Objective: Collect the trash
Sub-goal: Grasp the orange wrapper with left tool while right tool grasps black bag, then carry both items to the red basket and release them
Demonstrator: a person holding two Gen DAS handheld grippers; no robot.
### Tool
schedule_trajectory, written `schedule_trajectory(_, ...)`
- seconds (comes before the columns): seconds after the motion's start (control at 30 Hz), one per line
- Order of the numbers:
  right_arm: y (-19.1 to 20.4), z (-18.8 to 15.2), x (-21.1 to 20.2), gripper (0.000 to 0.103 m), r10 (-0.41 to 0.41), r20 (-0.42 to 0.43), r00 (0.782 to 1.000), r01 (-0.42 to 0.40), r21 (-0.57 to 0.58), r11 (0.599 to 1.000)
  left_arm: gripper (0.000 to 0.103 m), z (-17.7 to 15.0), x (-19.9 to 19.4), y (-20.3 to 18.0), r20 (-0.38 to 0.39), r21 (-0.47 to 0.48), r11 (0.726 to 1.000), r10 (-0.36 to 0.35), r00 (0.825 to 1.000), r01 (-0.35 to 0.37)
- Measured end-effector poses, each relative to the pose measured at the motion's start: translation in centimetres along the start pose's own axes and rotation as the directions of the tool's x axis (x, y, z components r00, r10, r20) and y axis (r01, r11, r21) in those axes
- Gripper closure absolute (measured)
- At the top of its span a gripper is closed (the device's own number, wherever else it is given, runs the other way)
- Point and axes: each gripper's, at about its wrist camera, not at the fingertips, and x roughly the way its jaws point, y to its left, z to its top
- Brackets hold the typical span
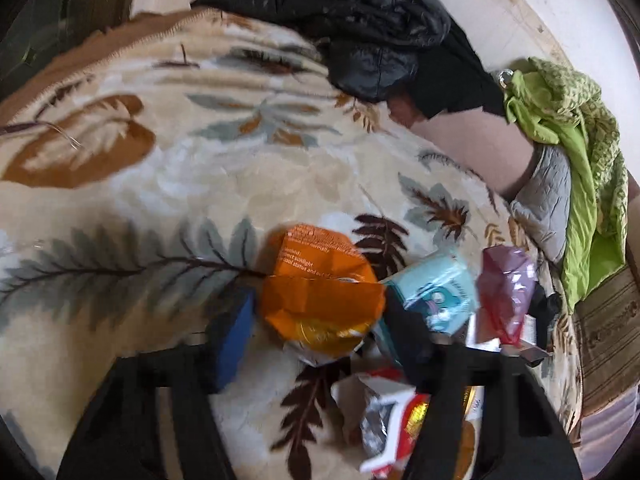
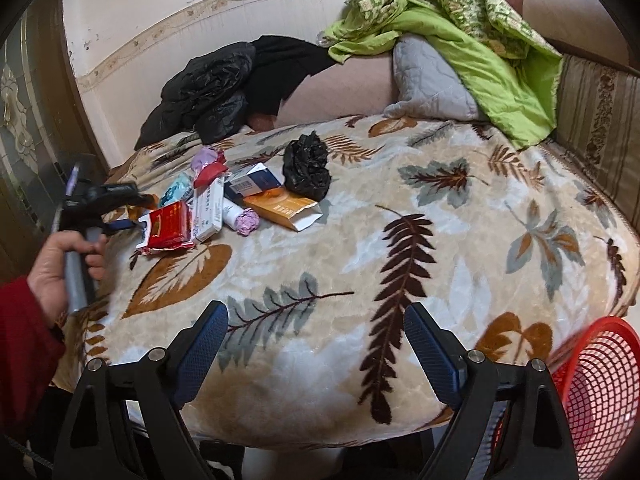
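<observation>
Several pieces of trash lie in a loose heap on the bed, on its leaf-patterned blanket [image 2: 400, 168], toward the far left side as my right camera sees it. From there I can pick out a red and white pack [image 2: 168, 228], a long white box [image 2: 210, 212], a blue and white box [image 2: 256, 182], an opened orange carton [image 2: 280, 208] and a crumpled black bag [image 2: 306, 168].

My left tongs [image 1: 320, 304] are down over this heap. An orange wrapper [image 1: 320, 280] sits between the two fingers, the blue pad [image 1: 234, 340] just beside its left edge. The view is blurred, so I cannot tell whether the pads press on it. A light blue tissue pack [image 1: 436, 292] and a purple wrapper [image 1: 508, 280] lie just to the right of it.

The right camera also shows the hand [image 2: 68, 264] on the left tool's handle, with a red sleeve [image 2: 24, 340] behind it.

My right tongs [image 2: 316, 344] stand wide apart with nothing in them, over the near edge of the bed and well apart from the heap. A red mesh basket [image 2: 596, 392] stands just beside the bed at the lower right.

Against the wall lie a black jacket [image 2: 200, 92], a grey pillow [image 2: 432, 80] and a green quilt [image 2: 460, 32].
</observation>
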Motion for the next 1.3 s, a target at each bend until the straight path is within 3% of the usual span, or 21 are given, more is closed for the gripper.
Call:
schedule_trajectory(0.17, -0.4, 3.3, 2.7, 0.011, 0.121, -0.033, 0.992, -0.119, 0.041, 0.992, 0.053, -0.4, -0.4, 0.7, 0.053, -0.015, 1.0, -0.023, 0.998, 0.024)
schedule_trajectory(0.33, 0.3, 9.4, 7.4, 0.011, 0.214, -0.038, 0.976, -0.209, 0.104, 0.972, 0.053, -0.8, -3.5, 0.5, 0.154, 0.049, 0.999, 0.013, 0.988, -0.02)
schedule_trajectory(0.57, 1.3, 15.8, 16.5, 0.018, 0.154, -0.102, 0.983, -0.137, 0.157, 0.978, 0.053, -1.7, -6.7, -1.0, 0.245, 0.138, 0.989, 0.016, 0.969, -0.052)
schedule_trajectory(0.63, 1.1, 16.7, 19.0, 0.028, 0.138, -0.128, 0.982, -0.115, 0.171, 0.979, 0.053, -1.9, -7.3, -1.8, 0.263, 0.173, 0.983, 0.011, 0.965, -0.058)
schedule_trajectory(0.73, 0.5, 16.7, 21.4, 0.083, 0.143, -0.193, 0.971, -0.104, 0.198, 0.975, 0.053, -2.3, -7.8, -2.8, 0.273, 0.215, 0.975, -0.008, 0.962, -0.052)
schedule_trajectory(0.87, -0.4, 15.8, 18.9, 0.087, 0.153, -0.106, 0.983, -0.128, 0.208, 0.97, 0.053, -3.0, -8.3, -4.1, 0.281, 0.272, 0.961, -0.029, 0.959, -0.051)
schedule_trajectory(1.1, -1.6, 11.9, 10.2, 0.088, 0.173, 0.057, 0.983, -0.18, 0.187, 0.966, 0.053, -5.7, -10.2, -6.7, 0.296, 0.336, 0.941, -0.079, 0.952, -0.027)
schedule_trajectory(1.3, -1.3, 6.6, 5.8, 0.088, 0.198, 0.058, 0.978, -0.205, 0.164, 0.965, 0.053, -10.8, -12.1, -9.4, 0.275, 0.432, 0.902, -0.131, 0.952, 0.0)
